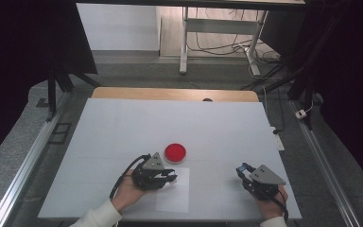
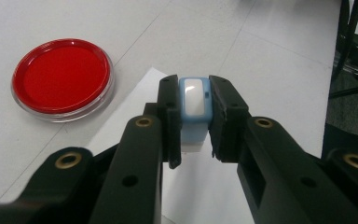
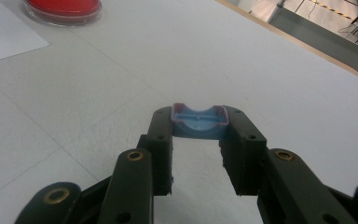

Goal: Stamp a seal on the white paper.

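left gripper [image 2: 195, 121] has its jaws closed on a small light-blue plastic stamp body with a white top panel [image 2: 196, 100], pinching it by its two flat sides so it sits upright, base down over the white sheet of paper [image 2: 135, 100]. that looks like a grip chosen to press straight down for a clean print. in the high view the left gripper [image 1: 169, 178] hovers at the sheet's [image 1: 176, 198] left edge, with the round red ink pad in its clear plastic dish [image 1: 175, 152] just beyond it, lid off, near enough to re-ink without a long reach.

over on the right, the right gripper [image 3: 198, 140] has its jaws clamped narrow on a small blue plastic cap with reddish rims [image 3: 199, 120], hollow side showing. it seems to be the stamp's cover, kept well apart from the paper so it stays out of the way. in the high view the right gripper [image 1: 244, 171] sits low over the white bench [image 1: 123, 127].

my read: stamping comes next, capping after.
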`<state>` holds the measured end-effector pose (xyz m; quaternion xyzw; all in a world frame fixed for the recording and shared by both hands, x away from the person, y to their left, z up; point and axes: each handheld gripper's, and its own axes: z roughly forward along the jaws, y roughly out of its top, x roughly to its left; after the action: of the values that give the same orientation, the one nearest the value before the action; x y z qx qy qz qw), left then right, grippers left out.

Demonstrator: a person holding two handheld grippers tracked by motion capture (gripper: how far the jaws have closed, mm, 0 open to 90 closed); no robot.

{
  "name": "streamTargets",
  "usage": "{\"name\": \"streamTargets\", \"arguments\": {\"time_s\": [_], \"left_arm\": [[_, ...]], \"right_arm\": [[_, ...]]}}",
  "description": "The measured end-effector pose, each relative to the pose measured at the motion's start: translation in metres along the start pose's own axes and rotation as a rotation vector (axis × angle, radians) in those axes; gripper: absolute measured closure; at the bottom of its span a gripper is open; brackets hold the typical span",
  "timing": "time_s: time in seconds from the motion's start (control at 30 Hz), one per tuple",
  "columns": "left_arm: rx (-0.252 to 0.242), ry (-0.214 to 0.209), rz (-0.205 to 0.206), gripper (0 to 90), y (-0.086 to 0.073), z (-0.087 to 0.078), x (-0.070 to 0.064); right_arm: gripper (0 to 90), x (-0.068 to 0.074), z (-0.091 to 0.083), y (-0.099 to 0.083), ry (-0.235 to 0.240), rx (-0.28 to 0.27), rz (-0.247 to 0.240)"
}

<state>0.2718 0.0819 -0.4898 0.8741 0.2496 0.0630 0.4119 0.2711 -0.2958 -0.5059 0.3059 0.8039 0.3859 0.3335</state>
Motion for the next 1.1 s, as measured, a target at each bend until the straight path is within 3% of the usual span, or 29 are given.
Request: {"name": "streamTargets", "arguments": {"time_s": [1.1], "left_arm": [[0.022, 0.021, 0.002, 75.1, -0.006, 0.012, 0.000]], "right_arm": [[64.7, 0.000, -0.001, 0.000, -0.001, 0.000, 0.003]]}}
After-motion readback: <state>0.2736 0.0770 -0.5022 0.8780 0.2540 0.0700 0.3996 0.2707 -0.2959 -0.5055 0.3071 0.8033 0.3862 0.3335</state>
